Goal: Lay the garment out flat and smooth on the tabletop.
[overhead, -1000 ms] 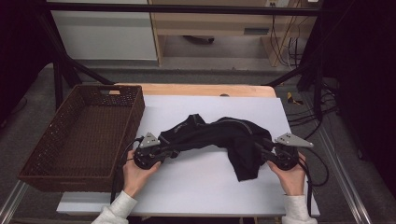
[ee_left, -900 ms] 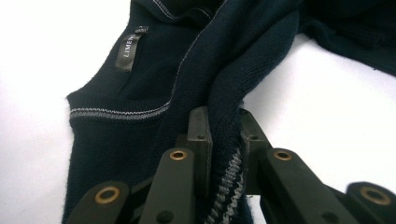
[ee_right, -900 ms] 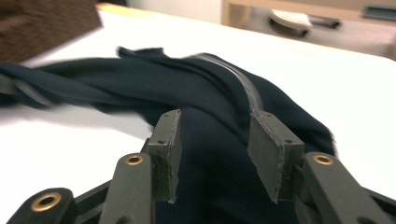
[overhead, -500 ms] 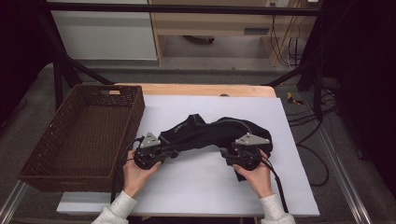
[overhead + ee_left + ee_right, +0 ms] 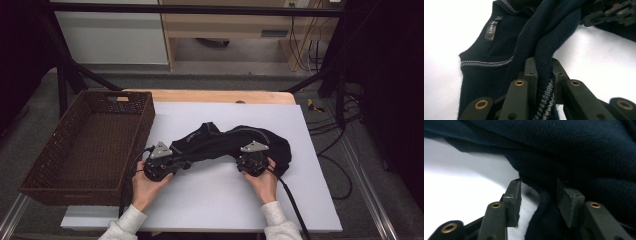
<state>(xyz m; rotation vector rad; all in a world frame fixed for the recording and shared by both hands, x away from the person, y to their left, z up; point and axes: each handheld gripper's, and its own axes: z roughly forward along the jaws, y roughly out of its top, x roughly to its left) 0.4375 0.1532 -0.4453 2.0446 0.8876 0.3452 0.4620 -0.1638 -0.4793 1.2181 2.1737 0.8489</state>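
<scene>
Two grippers work a dark blue sweater (image 5: pixel 235 142) that lies bunched across the middle of the white table (image 5: pixel 210 200), to the right of a brown wicker basket (image 5: pixel 85 145). At the garment's left end, the left gripper (image 5: pixel 543 72) is clamped tight on a rolled fold of the knit. Near its right end, the right gripper (image 5: pixel 538 195) has just been closing its jaws around another fold; a gap shows beside the left pad, so the fold is not yet pinched.

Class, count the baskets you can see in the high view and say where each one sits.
1. A brown wicker basket sits at the left edge of the white table, beside the dark sweater.
</scene>
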